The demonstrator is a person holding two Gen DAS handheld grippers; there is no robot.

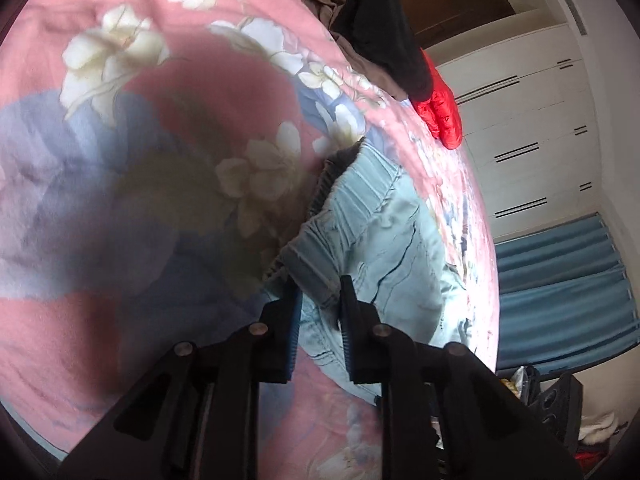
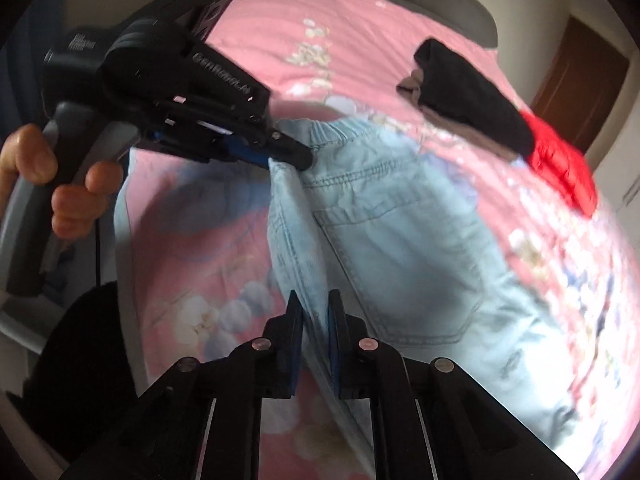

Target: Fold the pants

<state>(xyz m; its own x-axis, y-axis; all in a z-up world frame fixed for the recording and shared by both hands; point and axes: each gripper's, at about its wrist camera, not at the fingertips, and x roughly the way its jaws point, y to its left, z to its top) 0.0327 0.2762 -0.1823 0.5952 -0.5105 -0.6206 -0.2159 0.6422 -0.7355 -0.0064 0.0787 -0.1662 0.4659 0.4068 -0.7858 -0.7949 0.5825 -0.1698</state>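
Your left gripper is pinching the pants at the waistband, jaws narrow on the gathered denim. Your right gripper is clamping the side edge lower down. The pants are lying on the bed, edge lifted. Likely starting the lengthwise fold; next, both grips carry across together.

left gripper, right gripper, jaws clamped
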